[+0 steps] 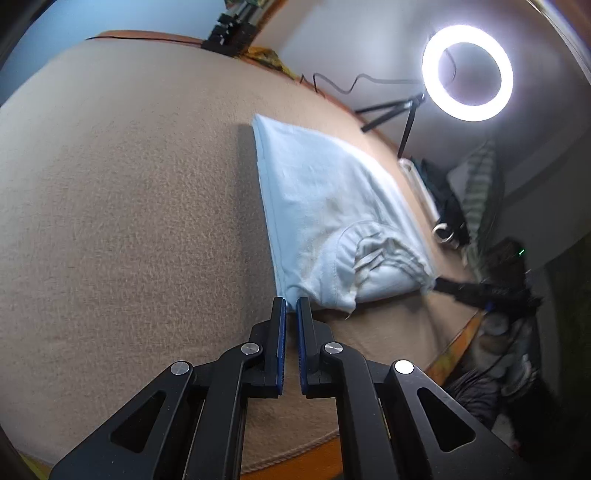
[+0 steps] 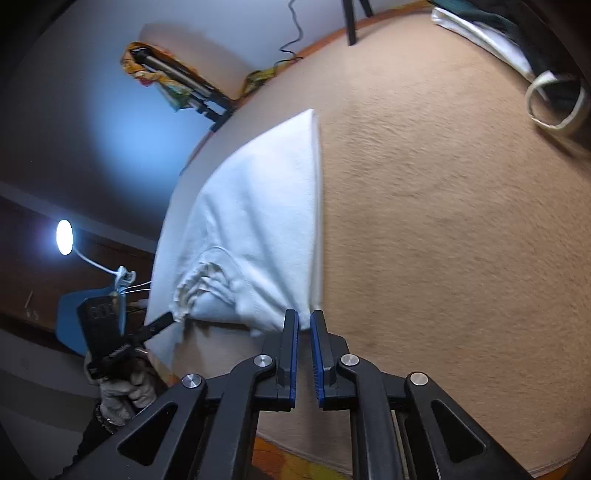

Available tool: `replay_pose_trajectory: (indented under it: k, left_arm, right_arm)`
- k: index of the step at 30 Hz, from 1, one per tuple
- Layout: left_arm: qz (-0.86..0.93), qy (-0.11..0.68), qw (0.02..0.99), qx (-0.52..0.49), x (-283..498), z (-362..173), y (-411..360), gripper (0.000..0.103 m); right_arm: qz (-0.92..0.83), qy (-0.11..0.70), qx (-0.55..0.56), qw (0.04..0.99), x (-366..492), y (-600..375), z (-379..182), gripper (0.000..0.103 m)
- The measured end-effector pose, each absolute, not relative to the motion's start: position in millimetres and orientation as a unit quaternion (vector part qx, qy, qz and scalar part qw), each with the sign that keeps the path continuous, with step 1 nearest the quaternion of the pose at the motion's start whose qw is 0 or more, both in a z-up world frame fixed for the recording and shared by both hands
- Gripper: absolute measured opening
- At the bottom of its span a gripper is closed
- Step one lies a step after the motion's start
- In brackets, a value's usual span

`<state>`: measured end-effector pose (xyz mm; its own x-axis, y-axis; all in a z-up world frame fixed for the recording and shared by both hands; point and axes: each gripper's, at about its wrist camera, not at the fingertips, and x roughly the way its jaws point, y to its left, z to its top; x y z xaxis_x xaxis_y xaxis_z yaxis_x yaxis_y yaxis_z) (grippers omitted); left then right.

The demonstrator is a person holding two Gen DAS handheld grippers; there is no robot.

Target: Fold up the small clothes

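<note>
A pale, folded garment (image 1: 325,206) lies on the tan blanket (image 1: 129,203), its gathered waistband end nearest me. In the left wrist view my left gripper (image 1: 291,304) is shut on the garment's near left corner, and cloth shows between the blue pads. My right gripper (image 1: 441,285) reaches in from the right at the waistband corner. In the right wrist view the right gripper (image 2: 304,319) pinches the garment (image 2: 258,206) at its near right corner. The left gripper (image 2: 168,318), held by a gloved hand (image 2: 122,391), touches the frayed corner at the left.
A lit ring light (image 1: 467,72) on a tripod stands at the far edge. Dark and white clothes (image 2: 480,33) and a strap loop (image 2: 554,107) lie at the blanket's right side. The table edge (image 1: 454,347) runs close by. A desk lamp (image 2: 64,236) glows beyond.
</note>
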<state>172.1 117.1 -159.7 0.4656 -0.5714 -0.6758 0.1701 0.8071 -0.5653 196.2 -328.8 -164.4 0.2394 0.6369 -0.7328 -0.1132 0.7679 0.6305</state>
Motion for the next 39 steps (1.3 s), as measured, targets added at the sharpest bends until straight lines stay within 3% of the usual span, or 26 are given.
replay_pose_trajectory:
  k: [3,7,10,13,18,26,32,36,39]
  left_arm:
    - [-0.223,0.451,0.833,-0.229,169.7,-152.2,123.2,0.004]
    - [-0.212,0.451,0.832,-0.245,173.9,-148.3,123.0,0.008]
    - [-0.207,0.461,0.825,-0.252,184.0,-154.1,116.6,0.008]
    - [-0.193,0.475,0.833,-0.208,187.0,-158.4,100.7,0.008]
    - [-0.165,0.459,0.863,-0.129,177.4,-140.5,96.0,0.008]
    - [-0.249,0.415,0.872,-0.077,213.2,-110.6,33.2,0.008]
    - [-0.288,0.484,0.826,-0.025,236.2,-150.4,2.1,0.008]
    - [-0.298,0.471,0.83,0.006,214.9,-152.3,12.6,0.008]
    - [-0.289,0.471,0.834,-0.002,210.6,-144.2,22.4,0.008]
  right_arm:
    - [0.252,0.553,0.24,0.757,197.7,-336.2,-160.3,0.034]
    - [0.26,0.547,0.243,0.758,199.8,-338.2,-154.8,0.037]
    - [0.26,0.554,0.233,0.756,201.2,-333.6,-158.3,0.037]
    - [0.253,0.558,0.201,0.764,201.6,-322.8,-157.2,0.025]
    - [0.211,0.535,0.044,0.817,191.2,-308.4,-130.6,0.028]
    - [0.266,0.447,0.052,0.852,225.1,-286.7,-77.2,0.03]
    - [0.287,0.472,-0.026,0.833,238.2,-227.7,-112.0,0.029]
    - [0.28,0.493,-0.096,0.818,229.0,-224.1,-139.5,0.025]
    - [0.295,0.496,-0.085,0.812,230.0,-232.9,-131.8,0.026]
